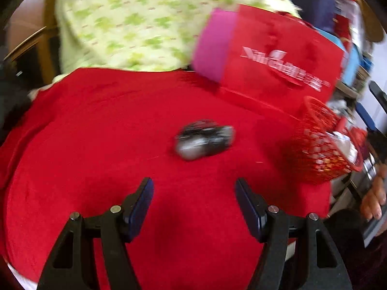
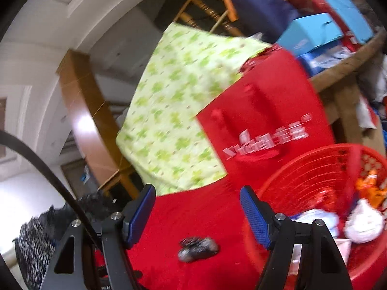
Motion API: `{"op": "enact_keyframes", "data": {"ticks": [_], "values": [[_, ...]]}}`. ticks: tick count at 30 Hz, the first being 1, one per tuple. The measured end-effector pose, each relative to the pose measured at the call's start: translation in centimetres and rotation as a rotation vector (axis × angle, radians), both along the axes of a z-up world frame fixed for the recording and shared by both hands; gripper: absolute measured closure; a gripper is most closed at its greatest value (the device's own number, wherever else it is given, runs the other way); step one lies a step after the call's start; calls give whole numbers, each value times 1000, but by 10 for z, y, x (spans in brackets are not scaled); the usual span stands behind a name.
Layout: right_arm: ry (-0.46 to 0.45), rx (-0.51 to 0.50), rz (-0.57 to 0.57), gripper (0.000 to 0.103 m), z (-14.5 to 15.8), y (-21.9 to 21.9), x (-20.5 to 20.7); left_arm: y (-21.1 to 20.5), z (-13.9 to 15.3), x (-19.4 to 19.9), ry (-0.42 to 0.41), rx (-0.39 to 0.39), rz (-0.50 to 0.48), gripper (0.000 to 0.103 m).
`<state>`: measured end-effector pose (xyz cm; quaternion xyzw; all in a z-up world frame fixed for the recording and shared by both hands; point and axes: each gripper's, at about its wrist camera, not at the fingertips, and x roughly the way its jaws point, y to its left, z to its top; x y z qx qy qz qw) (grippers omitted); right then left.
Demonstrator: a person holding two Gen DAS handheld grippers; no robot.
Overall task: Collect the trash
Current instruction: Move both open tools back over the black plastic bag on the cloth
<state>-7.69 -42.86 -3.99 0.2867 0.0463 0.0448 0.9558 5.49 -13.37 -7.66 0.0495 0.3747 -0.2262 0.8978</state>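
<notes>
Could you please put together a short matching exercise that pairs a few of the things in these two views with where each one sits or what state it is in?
Things:
1. crumpled dark wrapper
2. red mesh basket
3. red paper bag
4. left gripper

Places or states:
A. stands at the back of the red cloth, white lettering on its side
B. open, nothing between its fingers
C. lies alone on the cloth, ahead of both grippers
D. already holds several scraps

Pairs: 1-C, 2-D, 3-A, 4-B
</notes>
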Motion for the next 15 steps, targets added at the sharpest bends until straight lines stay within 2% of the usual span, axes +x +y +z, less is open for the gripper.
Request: {"op": "enact_keyframes", "data": {"ticks": [4, 9, 15], "values": [[71, -8, 79, 27, -7, 24, 28, 28, -7, 4, -21, 10, 68, 33], [223, -4, 140, 27, -26, 50, 72, 42, -22, 8, -25, 25, 84, 33], [403, 122, 220, 27, -61, 59, 128, 80, -44, 23, 30, -4, 151, 33]]}}
